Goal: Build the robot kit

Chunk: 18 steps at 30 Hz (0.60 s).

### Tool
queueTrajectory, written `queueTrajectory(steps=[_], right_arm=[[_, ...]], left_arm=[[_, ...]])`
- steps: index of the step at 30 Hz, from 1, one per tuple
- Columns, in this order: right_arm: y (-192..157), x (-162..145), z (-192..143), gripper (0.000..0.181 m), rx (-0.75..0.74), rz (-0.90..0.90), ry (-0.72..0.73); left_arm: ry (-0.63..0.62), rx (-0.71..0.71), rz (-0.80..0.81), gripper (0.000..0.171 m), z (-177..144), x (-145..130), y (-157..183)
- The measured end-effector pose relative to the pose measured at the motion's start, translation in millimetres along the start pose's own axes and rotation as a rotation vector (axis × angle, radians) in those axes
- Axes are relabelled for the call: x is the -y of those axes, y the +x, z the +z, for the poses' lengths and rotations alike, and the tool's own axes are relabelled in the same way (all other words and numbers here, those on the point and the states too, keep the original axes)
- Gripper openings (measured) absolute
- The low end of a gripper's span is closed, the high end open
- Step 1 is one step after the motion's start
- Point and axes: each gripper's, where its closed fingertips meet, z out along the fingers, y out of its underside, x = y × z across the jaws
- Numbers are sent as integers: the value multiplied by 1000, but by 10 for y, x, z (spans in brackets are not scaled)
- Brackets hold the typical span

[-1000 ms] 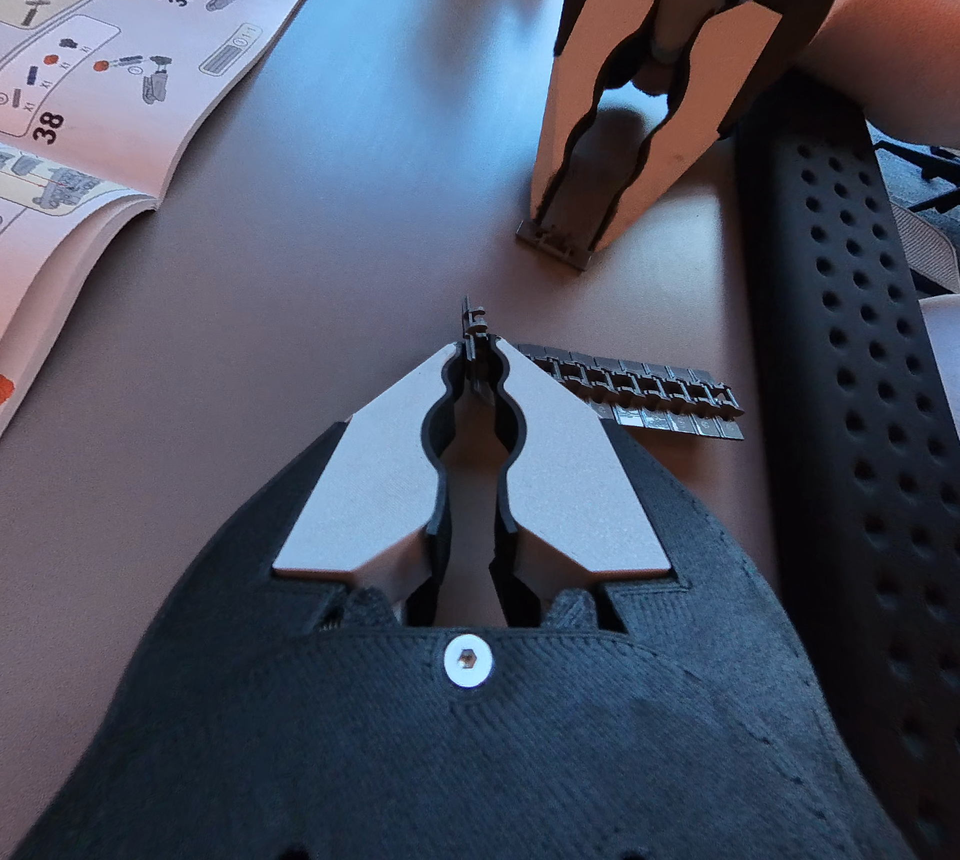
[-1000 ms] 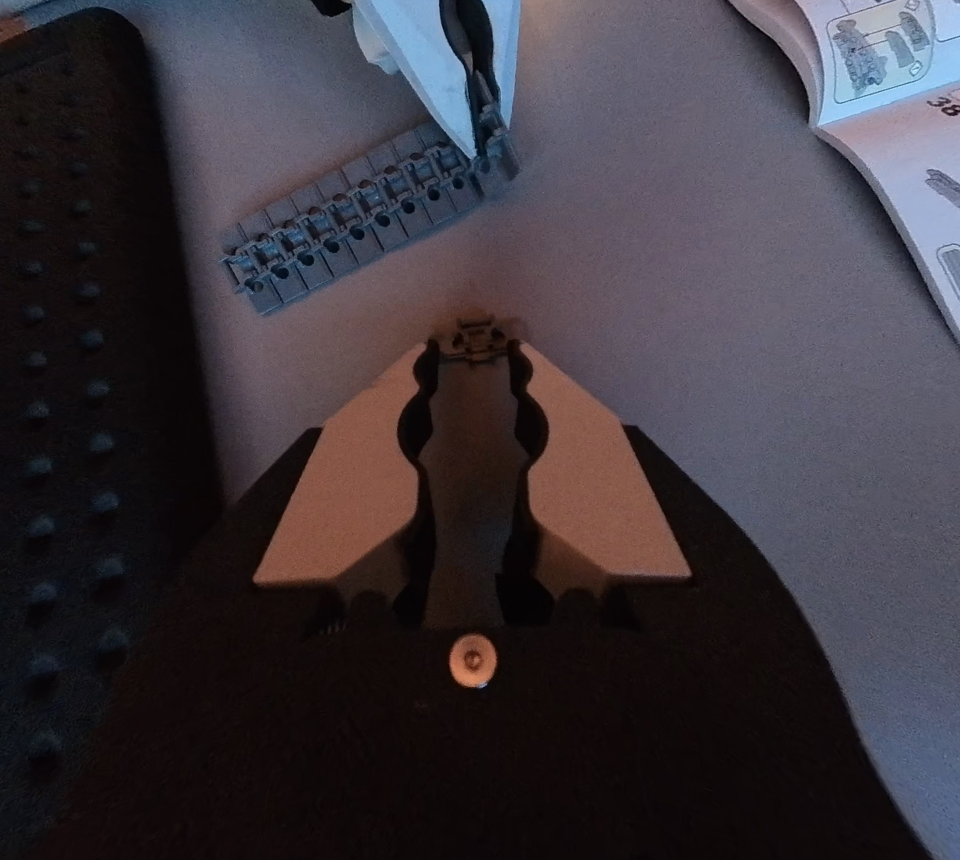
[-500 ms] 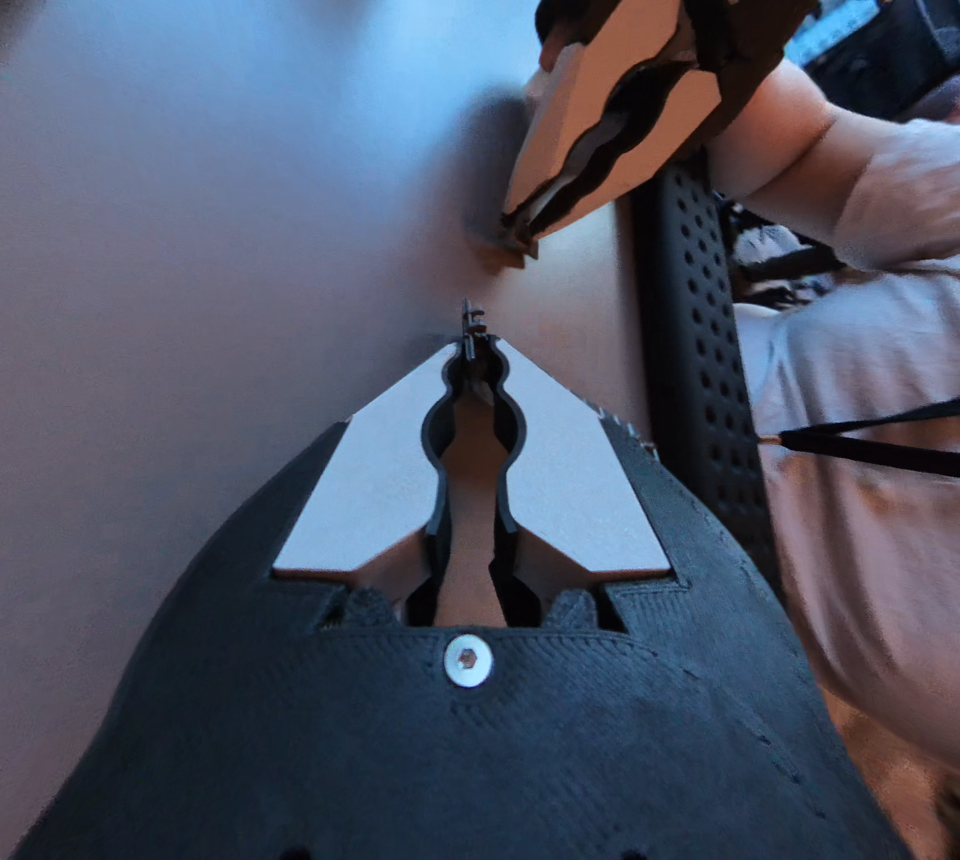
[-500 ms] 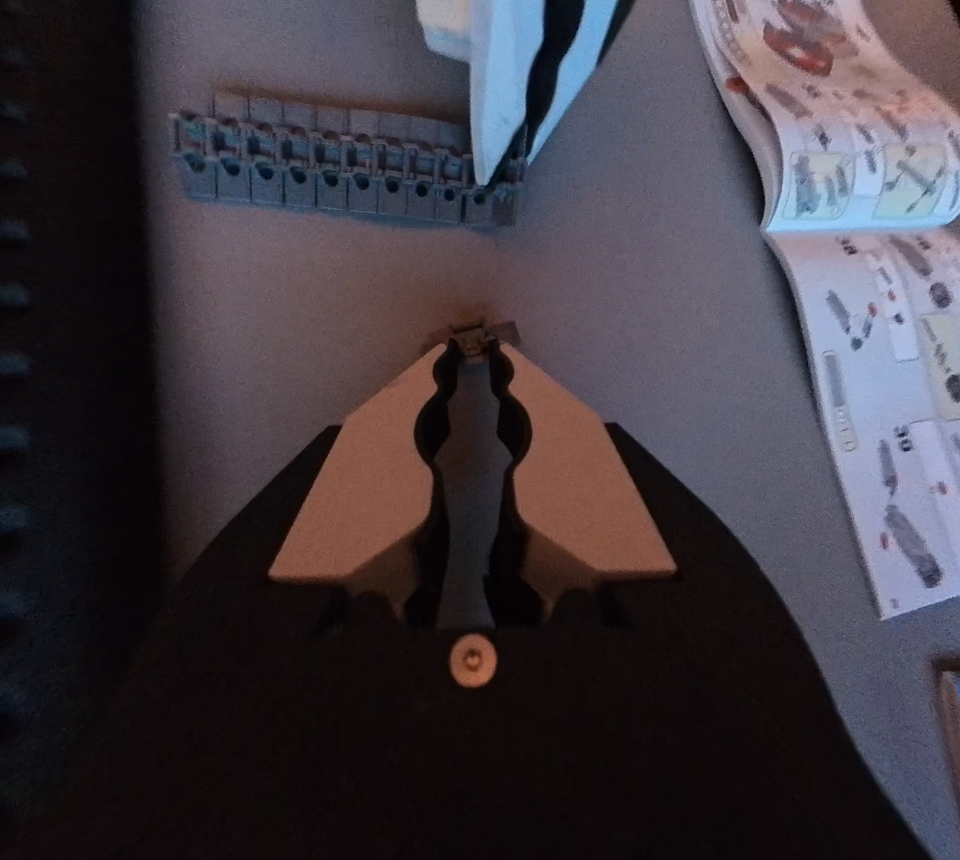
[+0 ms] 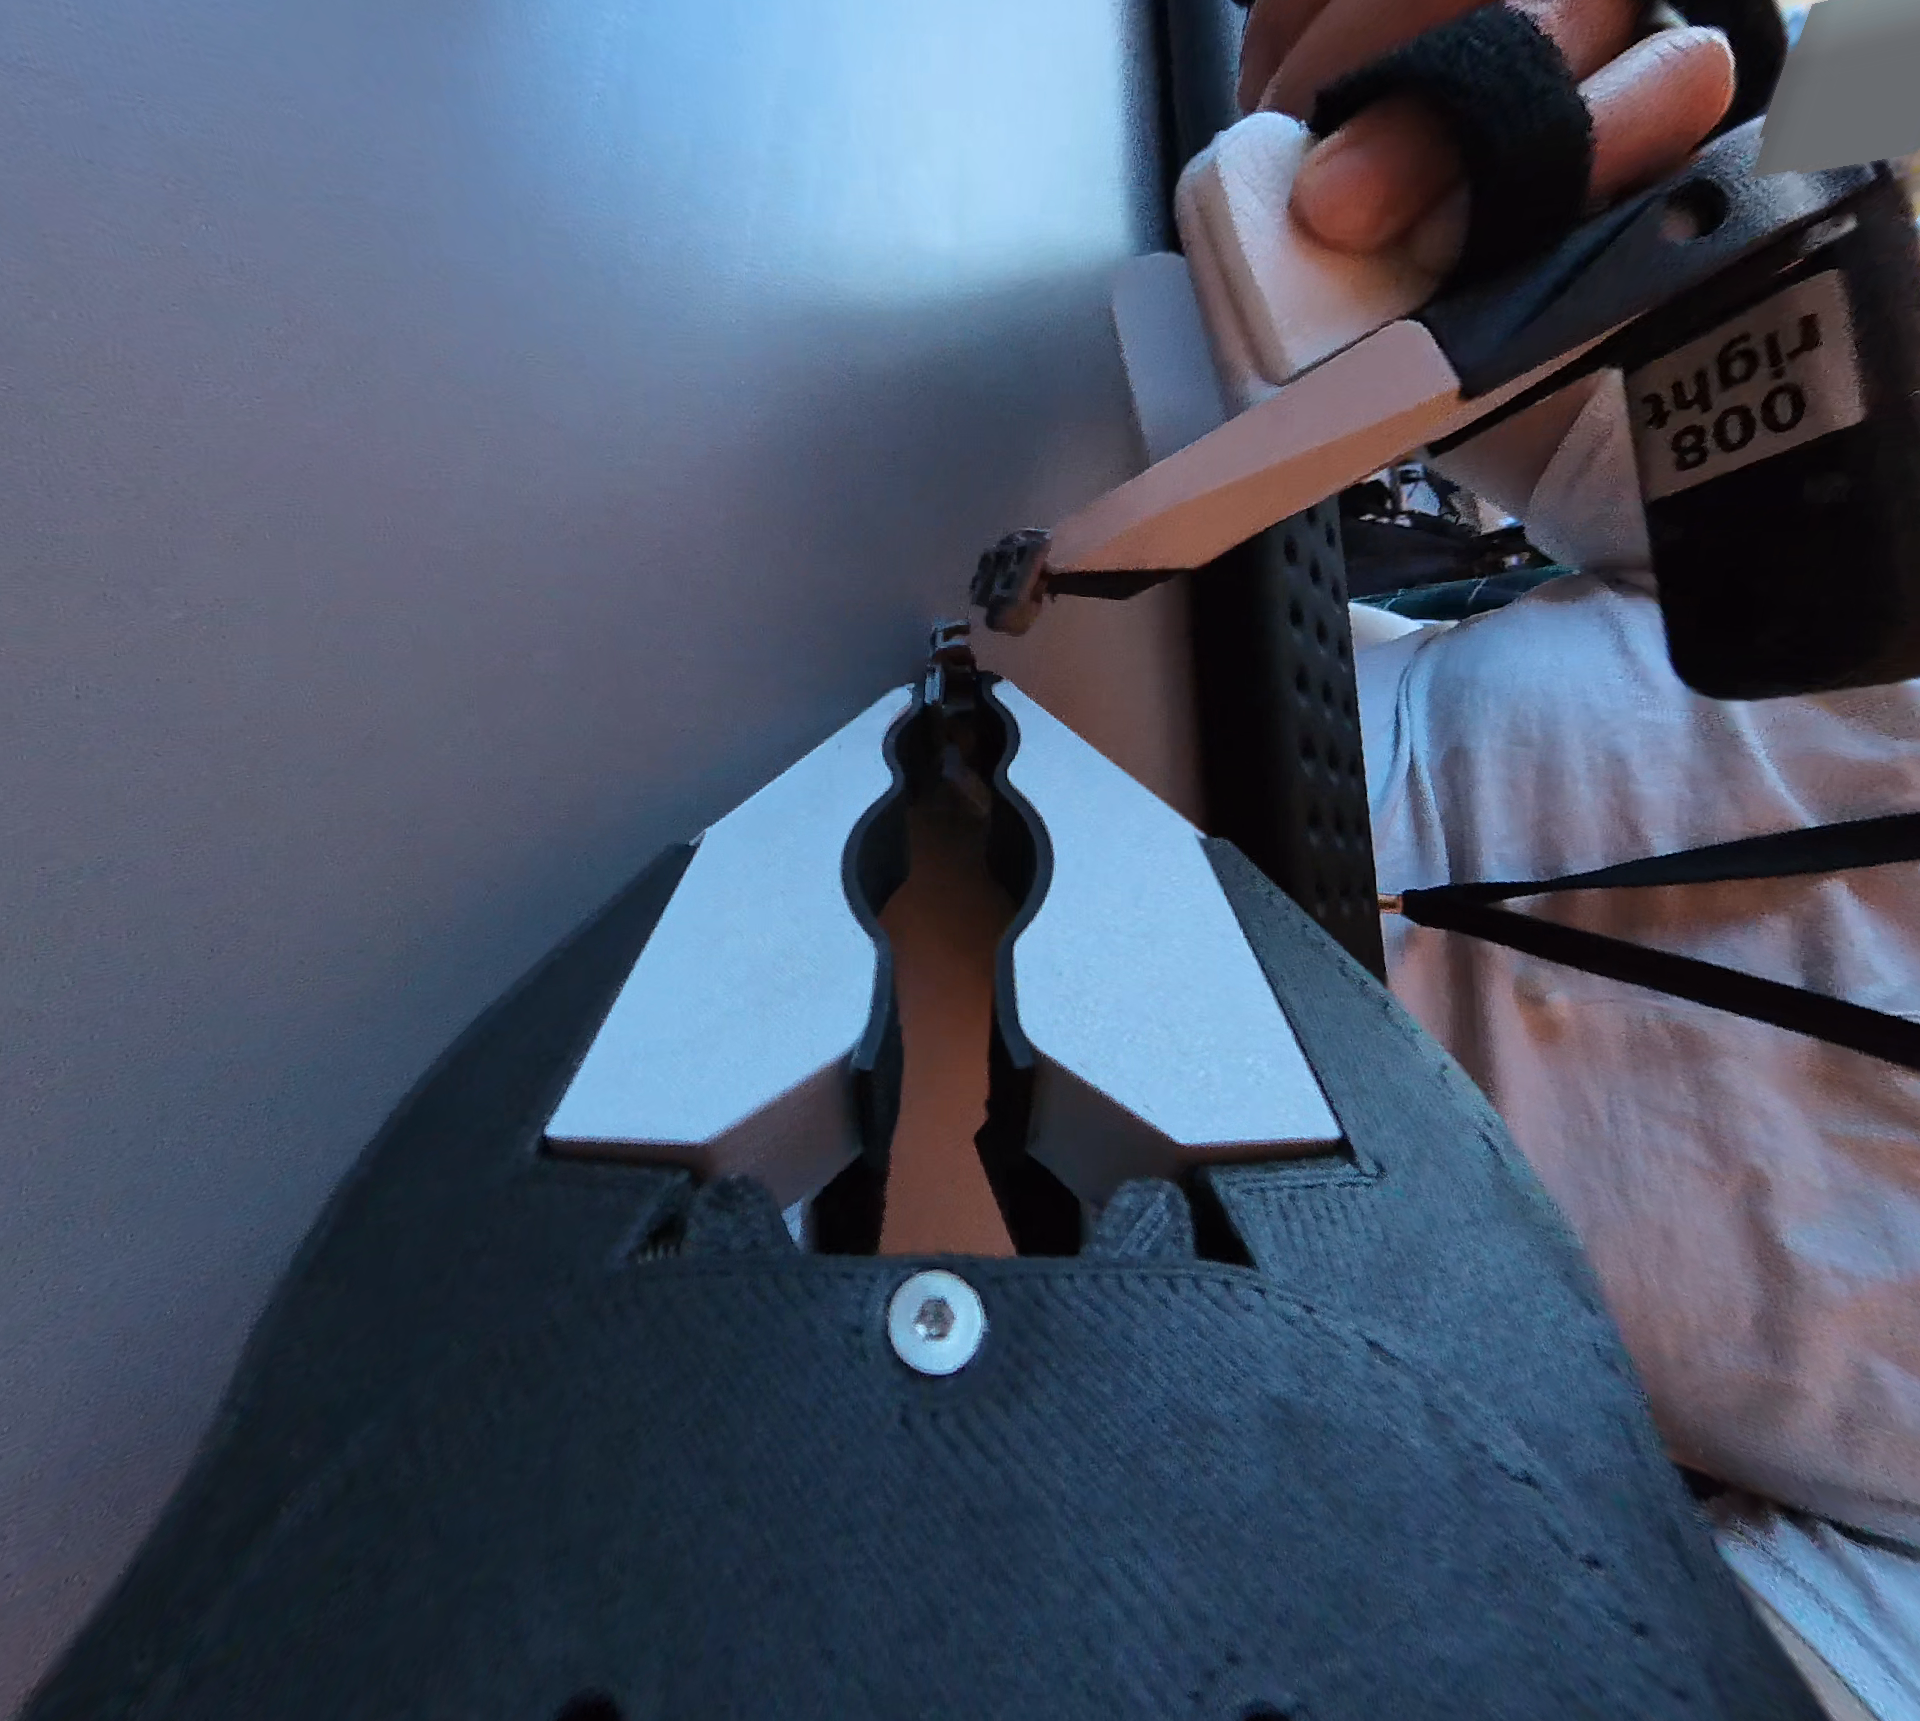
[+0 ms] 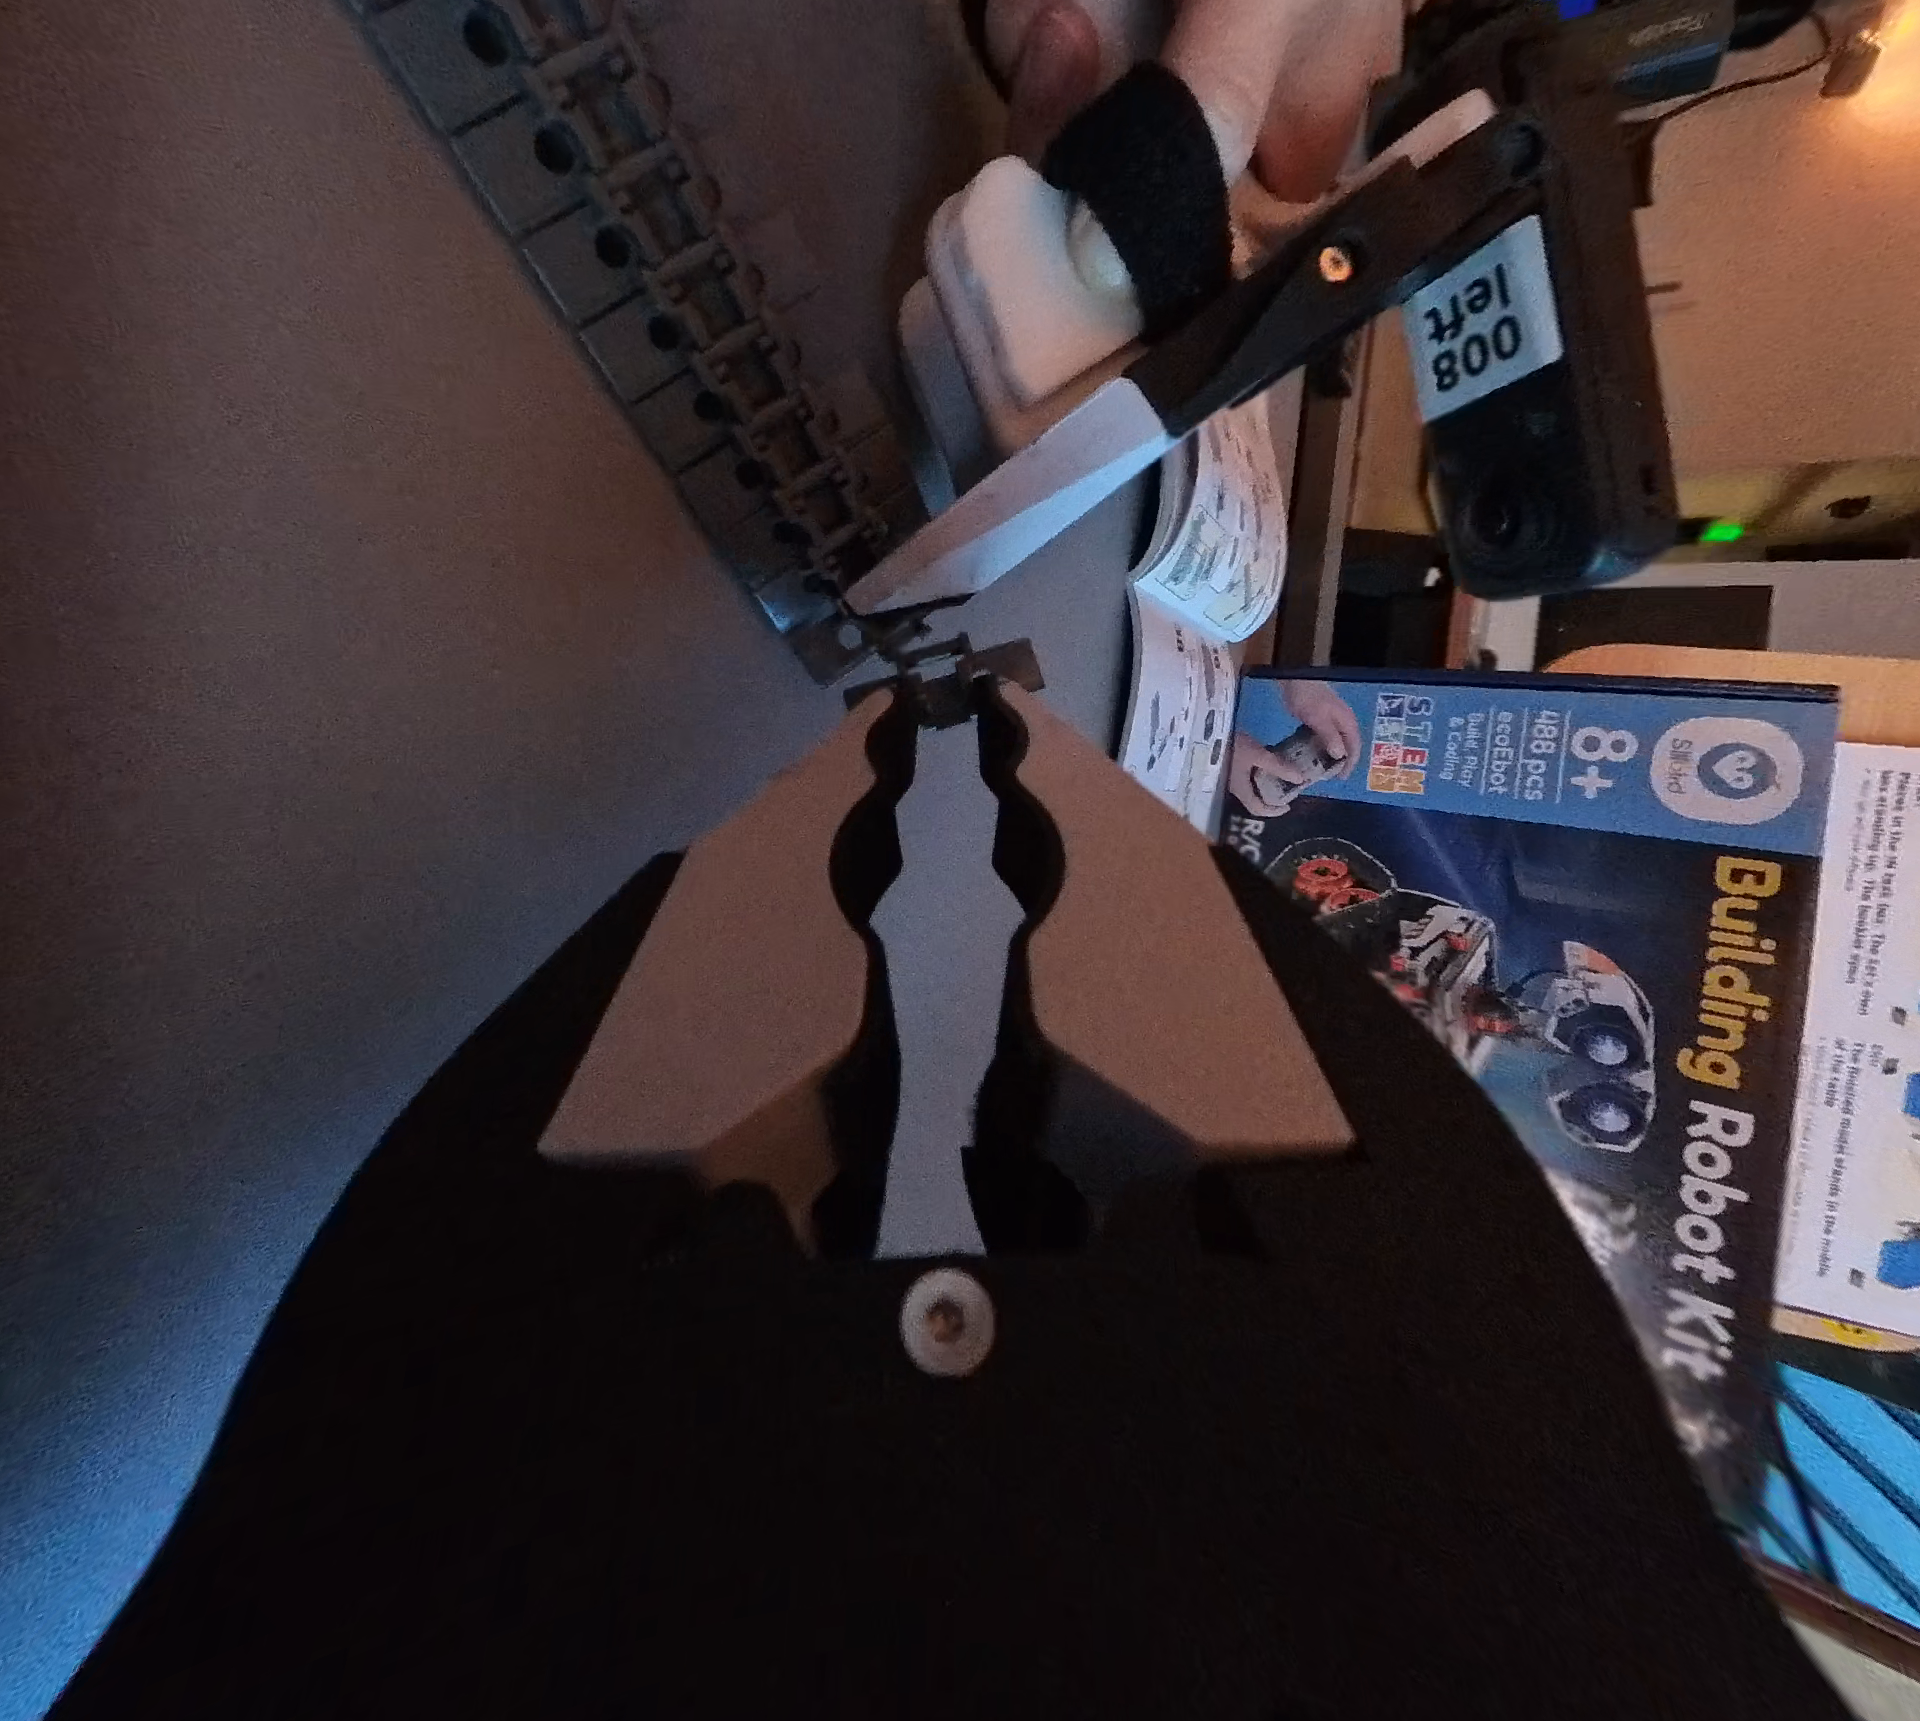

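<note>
My left gripper (image 5: 951, 684) is shut on the end link of a grey track chain (image 6: 582, 217). In the right wrist view the chain runs from that gripper's tip (image 6: 868, 606) up and to the left over the table. My right gripper (image 6: 940, 707) is shut on a single loose track link (image 6: 940, 679), held crosswise at its tips. That link (image 5: 1008, 596) sits right by the chain's end link, touching or almost touching it. In the left wrist view the right gripper (image 5: 1060, 575) comes in from the upper right, with a person's hand (image 5: 1403, 61) on it.
A black perforated strip (image 5: 1288, 736) runs along the table edge, with a person's light shirt (image 5: 1610, 1100) beyond it. A blue kit box (image 6: 1507, 944) and an open instruction booklet (image 6: 1195, 632) lie to the right. The grey table top (image 5: 416, 424) fills the left. Less than 4 cm separates the two grippers' tips.
Both grippers have rolled and swung toward each other. The right gripper's loose link has moved from well apart to right against the chain end held by the left gripper.
</note>
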Motion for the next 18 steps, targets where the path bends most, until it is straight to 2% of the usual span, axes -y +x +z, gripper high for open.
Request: queueTrajectory(steps=[6, 18], right_arm=[[13, -35, -7, 10, 76, 7, -62], [-20, -46, 14, 11, 103, -225, -251]], left_arm=[[-3, 9, -5, 6, 7, 24, -15], [13, 81, 66, 8, 41, 45, -22]])
